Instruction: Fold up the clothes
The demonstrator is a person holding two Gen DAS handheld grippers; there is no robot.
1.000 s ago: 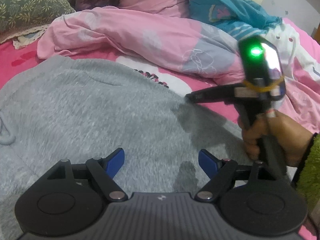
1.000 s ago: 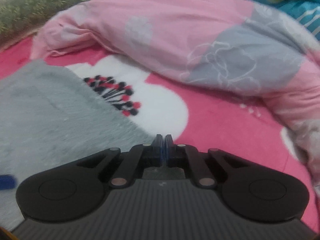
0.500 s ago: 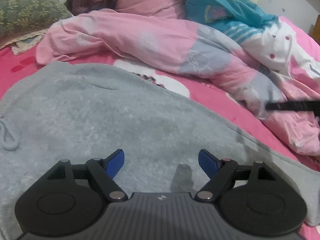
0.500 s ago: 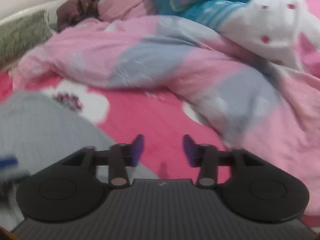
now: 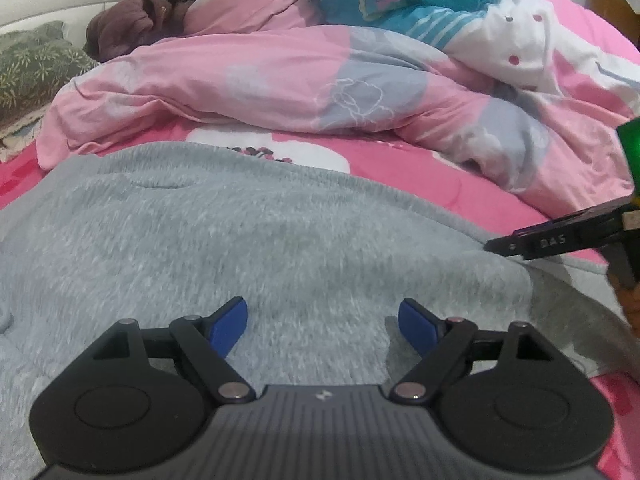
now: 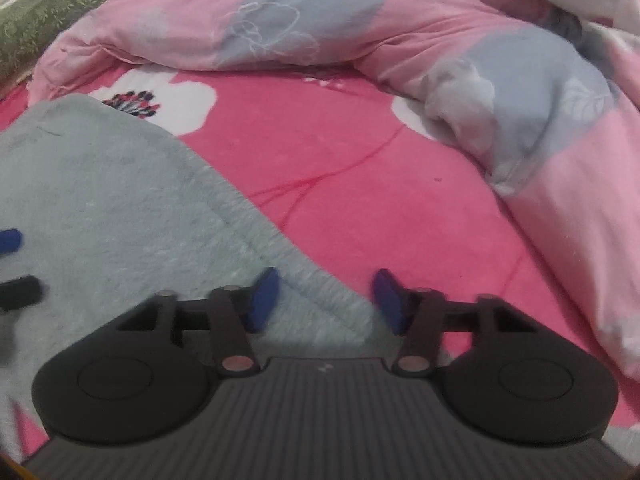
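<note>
A grey fleece garment (image 5: 280, 232) lies spread flat on the pink bedsheet (image 6: 360, 180). My left gripper (image 5: 322, 316) hovers open just over its near middle, nothing between the blue pads. My right gripper (image 6: 326, 292) is over the garment's (image 6: 100, 200) right hem. Its jaws are closing, with the hem's edge below the gap and the pads (image 6: 264, 300) not pressing on it. In the left wrist view, a black finger of the right gripper (image 5: 552, 238) reaches in at the right edge, with a hand (image 5: 630, 300) behind it. A left pad (image 6: 8, 240) shows at the right wrist view's left edge.
A bunched pink and grey quilt (image 5: 280, 80) runs across the bed behind the garment and curves down the right side (image 6: 560, 140). Teal and white clothes (image 5: 420, 0) and a dark maroon cloth (image 5: 120, 36) lie beyond it. A green patterned pillow (image 5: 32, 68) sits far left.
My right gripper went from shut to jaws apart and moved right from the garment's middle to its right hem. The left gripper stayed open, shifting slightly.
</note>
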